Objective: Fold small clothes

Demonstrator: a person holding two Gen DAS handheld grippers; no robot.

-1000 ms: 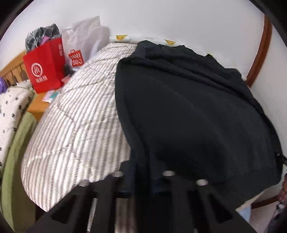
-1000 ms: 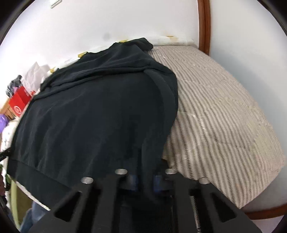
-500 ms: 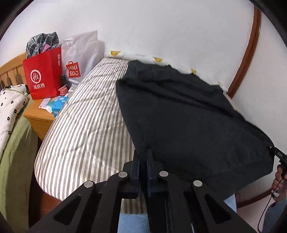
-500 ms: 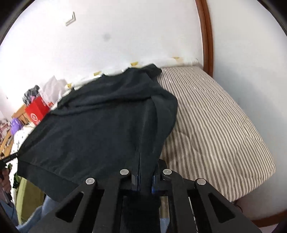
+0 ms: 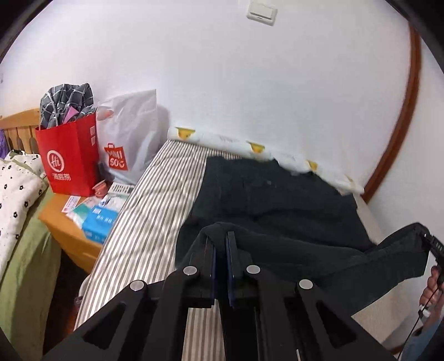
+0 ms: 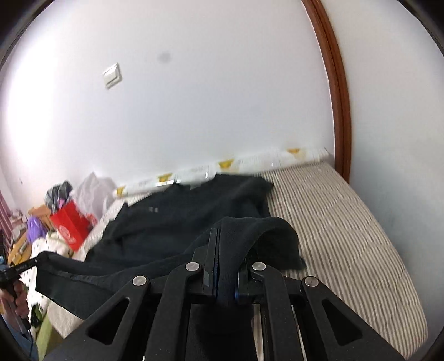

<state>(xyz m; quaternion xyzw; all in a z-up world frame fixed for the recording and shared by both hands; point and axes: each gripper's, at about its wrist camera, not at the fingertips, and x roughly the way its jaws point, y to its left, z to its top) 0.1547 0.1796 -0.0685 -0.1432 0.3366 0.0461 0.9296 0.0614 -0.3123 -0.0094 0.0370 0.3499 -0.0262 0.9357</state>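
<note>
- Now your left gripper (image 5: 220, 247) and right gripper (image 6: 226, 250) have lifted the hem off the bed (image 5: 155, 211).
- One dark garment (image 5: 277, 194), pinched by both; two bags beside.

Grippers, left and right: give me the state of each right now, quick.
Left gripper: shut on one near corner of the black knit garment, lifted off the striped bed.
Right gripper: shut on the garment's other near corner.

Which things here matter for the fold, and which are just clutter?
In the job: black garment, left gripper, right gripper, striped bed.
Lying about: red bag, white bag, nightstand, wall switch.
</note>
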